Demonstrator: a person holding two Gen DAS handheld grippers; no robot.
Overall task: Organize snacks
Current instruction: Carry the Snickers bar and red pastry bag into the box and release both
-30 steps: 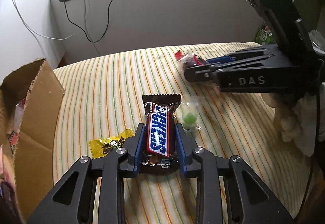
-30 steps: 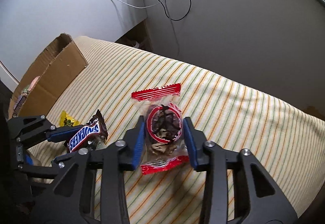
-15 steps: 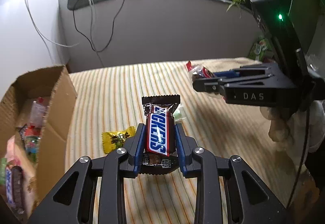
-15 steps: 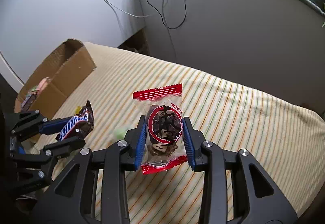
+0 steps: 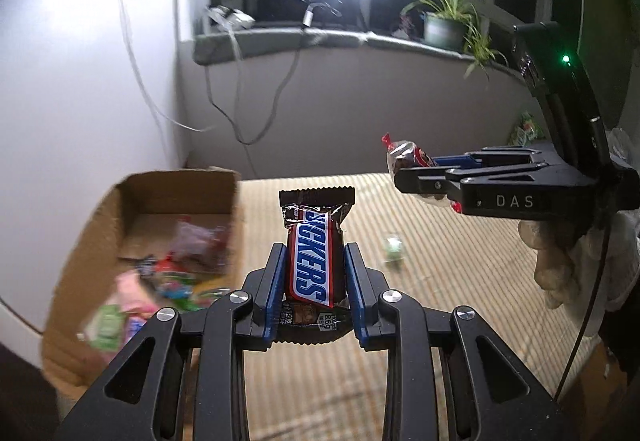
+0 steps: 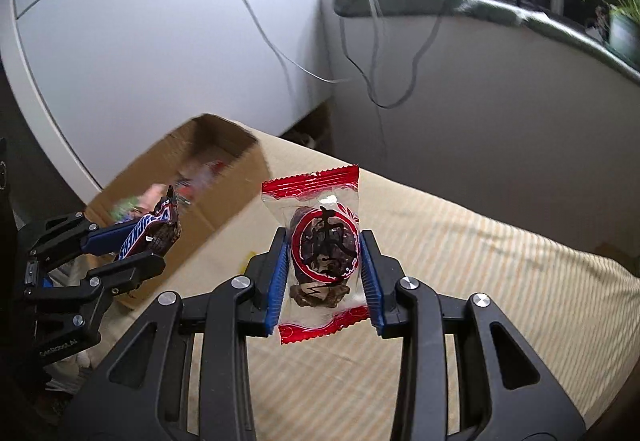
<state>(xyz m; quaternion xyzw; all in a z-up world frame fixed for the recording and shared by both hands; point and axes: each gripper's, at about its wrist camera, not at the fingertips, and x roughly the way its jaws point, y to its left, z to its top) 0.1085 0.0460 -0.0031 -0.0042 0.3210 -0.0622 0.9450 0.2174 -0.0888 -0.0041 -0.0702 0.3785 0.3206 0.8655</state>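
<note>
Cardboard box [image 5: 160, 201] holds mixed wrapped snacks [image 5: 160, 281].

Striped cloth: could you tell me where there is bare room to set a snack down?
The striped cloth lies bare right of the cardboard box, apart from one small green candy. The box floor is crowded with wrappers toward its near end.

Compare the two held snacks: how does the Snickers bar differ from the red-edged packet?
The Snickers bar has an opaque brown wrapper with a blue logo; the red-edged clear packet shows a dark dried fruit inside. The bar is narrow and long; the packet is wider and puffier. The bar sits in the left gripper, the packet in the right gripper. Both stand upright, clamped between blue-padded jaws, lifted off the striped cloth.
</note>
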